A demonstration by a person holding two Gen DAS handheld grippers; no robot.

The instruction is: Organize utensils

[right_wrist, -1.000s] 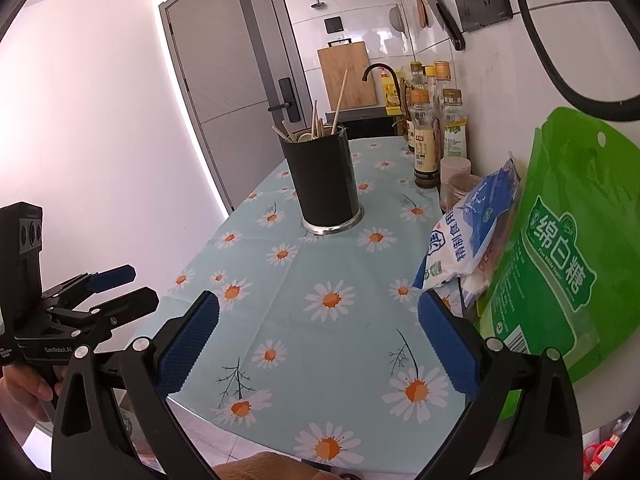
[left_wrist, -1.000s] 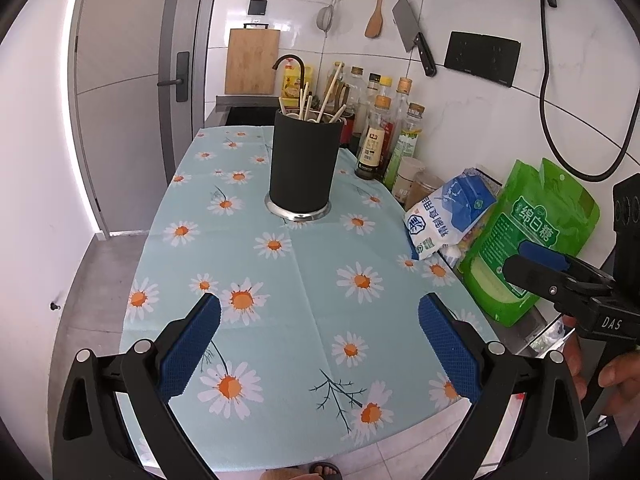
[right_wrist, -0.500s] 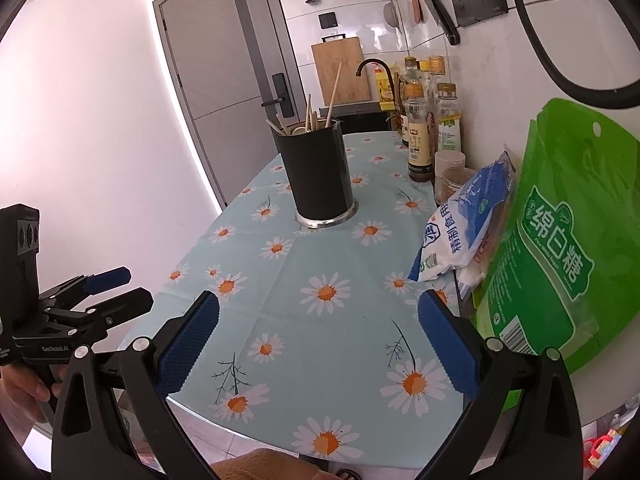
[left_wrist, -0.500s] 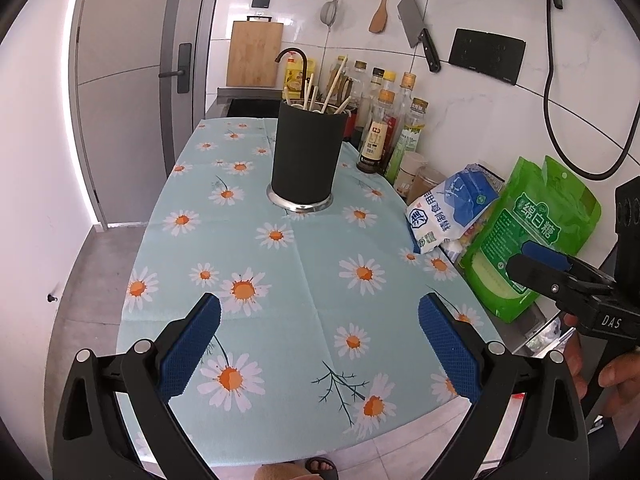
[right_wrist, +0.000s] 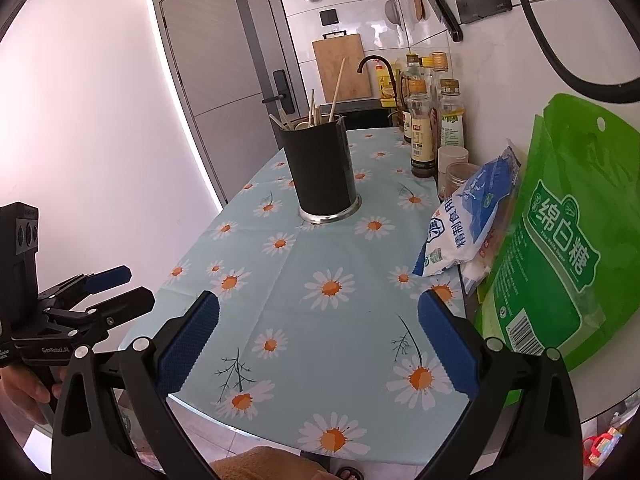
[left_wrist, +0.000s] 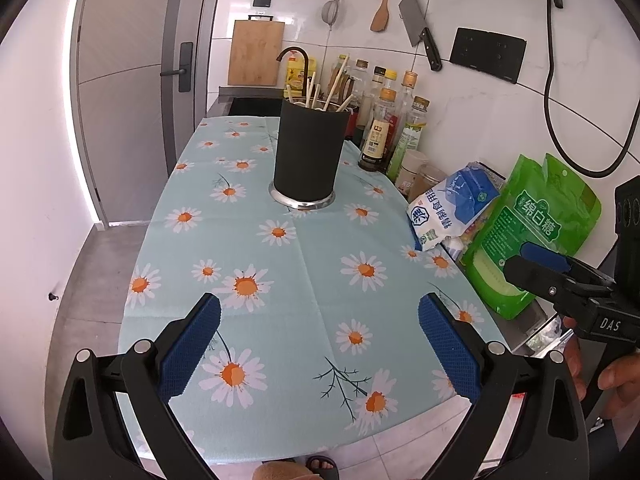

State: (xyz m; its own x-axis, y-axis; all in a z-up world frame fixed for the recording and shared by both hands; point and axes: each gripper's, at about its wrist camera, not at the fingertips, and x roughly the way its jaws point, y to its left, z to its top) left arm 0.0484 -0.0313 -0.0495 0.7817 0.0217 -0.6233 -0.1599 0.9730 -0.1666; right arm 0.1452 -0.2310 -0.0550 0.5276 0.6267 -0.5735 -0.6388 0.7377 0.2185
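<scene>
Chopsticks [left_wrist: 334,88] and spoons all stand in the black utensil holder [left_wrist: 308,156], well ahead of both my tongs. Daisy tablecloth [left_wrist: 304,280] shows no loose utensils, so I judge the task done or barely started. Left gripper [left_wrist: 320,344] and right gripper [right_wrist: 318,340] gape wide, holding nothing.

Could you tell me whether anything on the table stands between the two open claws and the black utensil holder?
Nothing visible does. Between the left claw, the right claw and the utensil holder lies only bare daisy tablecloth. The salt bag, green sugar bag and bottles sit off to the right by the wall.
</scene>
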